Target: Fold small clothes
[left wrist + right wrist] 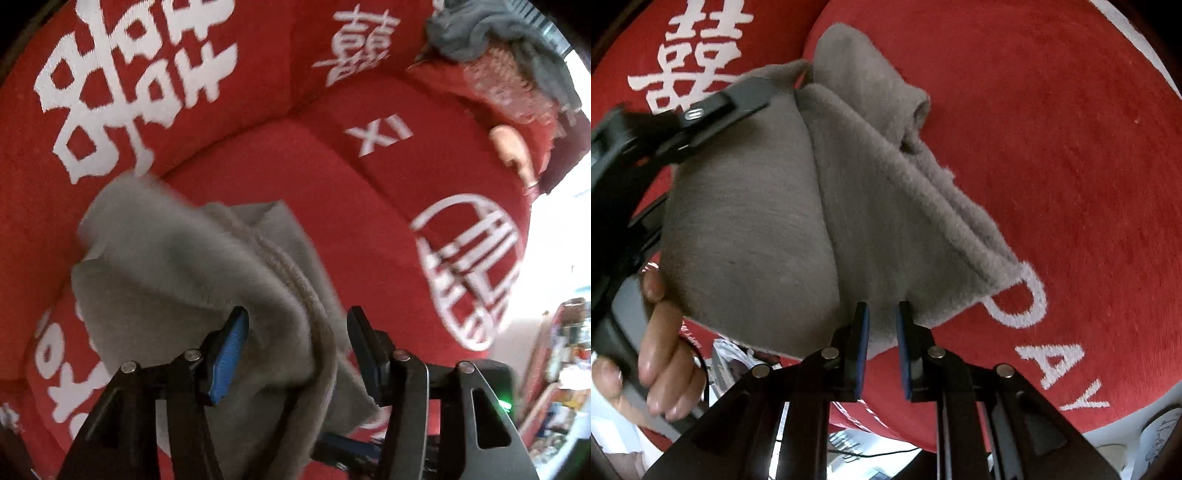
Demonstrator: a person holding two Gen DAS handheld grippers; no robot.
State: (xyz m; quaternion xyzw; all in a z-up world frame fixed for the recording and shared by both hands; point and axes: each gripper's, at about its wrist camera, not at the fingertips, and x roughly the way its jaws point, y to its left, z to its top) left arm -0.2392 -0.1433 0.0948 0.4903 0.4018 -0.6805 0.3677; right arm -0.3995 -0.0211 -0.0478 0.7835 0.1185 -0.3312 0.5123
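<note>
A small grey knit garment [768, 206] hangs bunched and partly folded above a red cushion. My right gripper [882, 314] is shut on the garment's near lower edge, with cloth pinched between its blue pads. In the left wrist view my left gripper [297, 321] has its jaws wide apart, with the grey garment [177, 266] draped loosely between and over them; the cloth is not pinched. The left gripper also shows at the left of the right wrist view [713, 107], against the garment's upper left corner.
Red cushions with white characters [122, 92] and a round red seat with white letters [1052, 166] fill both views. A grey-blue cloth [491, 33] lies at the upper right. A hand [661, 332] holds the left gripper's handle. Clutter lies below the seat edge.
</note>
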